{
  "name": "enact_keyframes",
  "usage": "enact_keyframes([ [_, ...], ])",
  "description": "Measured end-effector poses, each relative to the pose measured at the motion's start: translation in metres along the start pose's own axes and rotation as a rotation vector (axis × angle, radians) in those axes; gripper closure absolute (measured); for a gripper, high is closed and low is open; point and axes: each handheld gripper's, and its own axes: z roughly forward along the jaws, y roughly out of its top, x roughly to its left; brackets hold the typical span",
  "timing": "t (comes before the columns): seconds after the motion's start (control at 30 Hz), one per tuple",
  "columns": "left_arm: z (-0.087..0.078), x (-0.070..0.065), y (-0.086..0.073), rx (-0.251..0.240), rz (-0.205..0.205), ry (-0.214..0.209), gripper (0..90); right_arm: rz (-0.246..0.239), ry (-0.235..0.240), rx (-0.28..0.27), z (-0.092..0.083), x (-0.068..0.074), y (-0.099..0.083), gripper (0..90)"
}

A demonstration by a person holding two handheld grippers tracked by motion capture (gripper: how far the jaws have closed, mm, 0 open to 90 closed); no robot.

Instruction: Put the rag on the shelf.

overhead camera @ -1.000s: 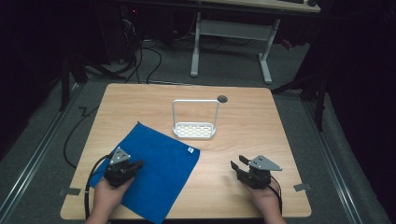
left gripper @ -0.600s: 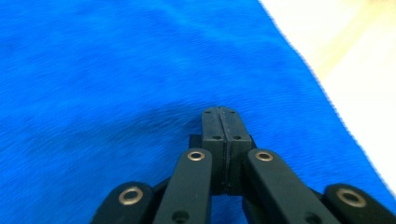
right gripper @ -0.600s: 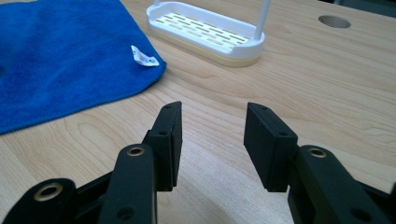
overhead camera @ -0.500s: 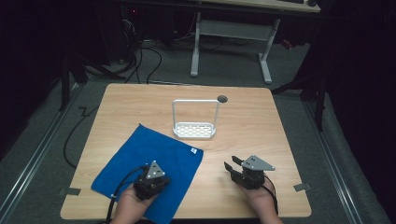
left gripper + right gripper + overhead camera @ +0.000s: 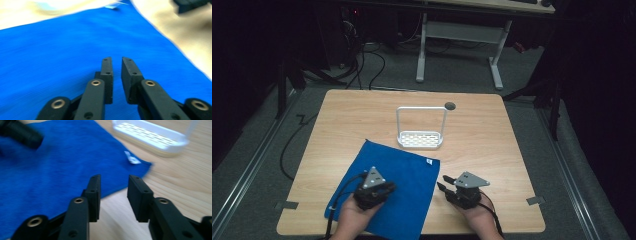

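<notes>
Hovering over the near half of the blue cloth point(image 5: 389, 192), the left gripper point(image 5: 384, 189) has its jaws a narrow gap apart with nothing between them; they have just been opening. In the left gripper view the cloth point(image 5: 62, 55) is smeared by motion, and a dark shape at the top right corner is cut off by the frame edge and too blurred to name. The person's hands enter from the bottom of the high view, with the forearms cut off there.

Just beside the cloth's right edge, the right gripper point(image 5: 443, 186) points toward the cloth, released, its jaws apart over bare wood with nothing between them; they have just been closing. In the right gripper view a blurred black form at the top left corner lies over the cloth point(image 5: 50, 162).

The cloth lies flat on the near left part of the worktop point(image 5: 492, 145), one near corner reaching the worktop's front edge. A small white label point(image 5: 131, 158) sits at the cloth's far right corner; any writing on it is too small to read.

Beyond the cloth stands a white perforated tray point(image 5: 421, 139) with a tall loop handle, apart from the cloth. Past the tray, a dark round hole point(image 5: 450, 105) is set in the wood.
</notes>
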Motion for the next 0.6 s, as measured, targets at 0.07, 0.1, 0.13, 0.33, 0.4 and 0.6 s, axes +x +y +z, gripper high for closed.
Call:
enact_keyframes([
  [0.07,-0.010,0.014,-0.006,-0.007,-0.034,0.044,78.8,-0.035,0.025,0.015,0.007,0.011,0.004,82.5],
  [0.1,-0.014,0.019,-0.009,-0.013,-0.049,0.063,78.4,-0.048,0.032,0.024,0.011,0.016,0.007,87.2],
  [0.13,-0.014,0.019,-0.009,-0.013,-0.049,0.063,77.3,-0.058,0.045,0.031,0.014,0.021,0.009,89.1],
  [0.33,-0.034,0.037,-0.023,-0.044,-0.108,0.152,70.2,-0.089,0.126,0.112,0.033,0.037,0.012,90.0],
  [0.4,-0.037,0.039,-0.026,-0.044,-0.120,0.159,68.9,-0.096,0.139,0.138,0.035,0.040,0.011,90.0],
  [0.6,-0.037,0.041,-0.023,-0.053,-0.121,0.157,66.7,-0.107,0.123,0.190,0.031,0.039,0.004,90.0],
])
